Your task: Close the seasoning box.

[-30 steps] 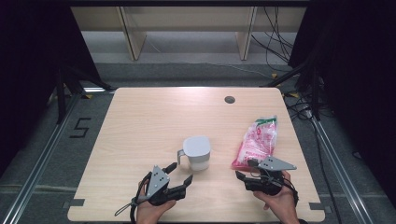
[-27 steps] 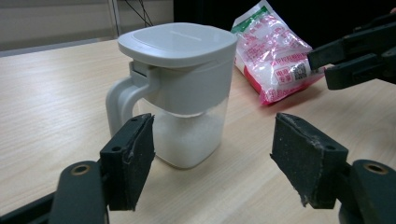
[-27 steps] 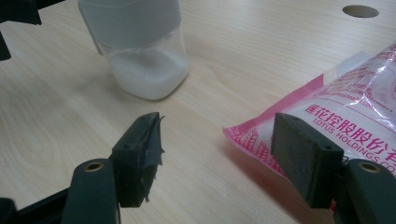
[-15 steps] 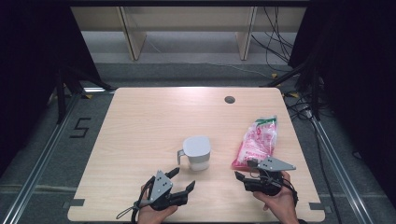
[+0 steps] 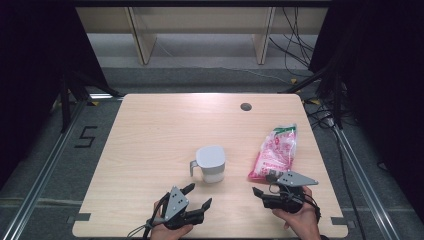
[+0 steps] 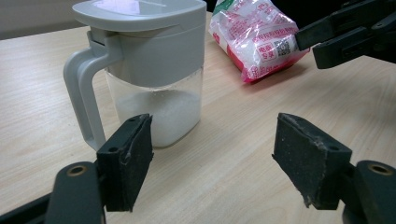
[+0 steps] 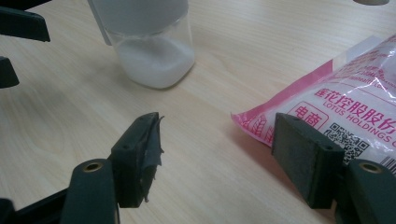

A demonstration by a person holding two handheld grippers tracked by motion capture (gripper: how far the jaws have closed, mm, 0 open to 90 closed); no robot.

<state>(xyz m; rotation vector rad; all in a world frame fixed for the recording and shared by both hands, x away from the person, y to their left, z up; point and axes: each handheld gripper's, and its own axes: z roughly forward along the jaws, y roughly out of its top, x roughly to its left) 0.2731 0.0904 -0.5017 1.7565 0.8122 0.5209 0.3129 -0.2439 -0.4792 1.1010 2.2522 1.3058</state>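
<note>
Bright overhead light falls on the table [image 5: 150, 145], leaving the frame's left and right edges nearly black. Glare whitens the jug lid [image 6: 126, 7] at upper left. The high view is soft; nearby gripper pads [image 7: 140, 154] look slightly blurred.

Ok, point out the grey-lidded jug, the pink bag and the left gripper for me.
Grey-lidded jug [image 6: 154, 70], left gripper view, on its grey upper body below the lid.
Pink bag [image 5: 277, 152], high view, on the middle of the packet.
Left gripper [image 5: 197, 196], high view, midway between its open jaws.
</note>
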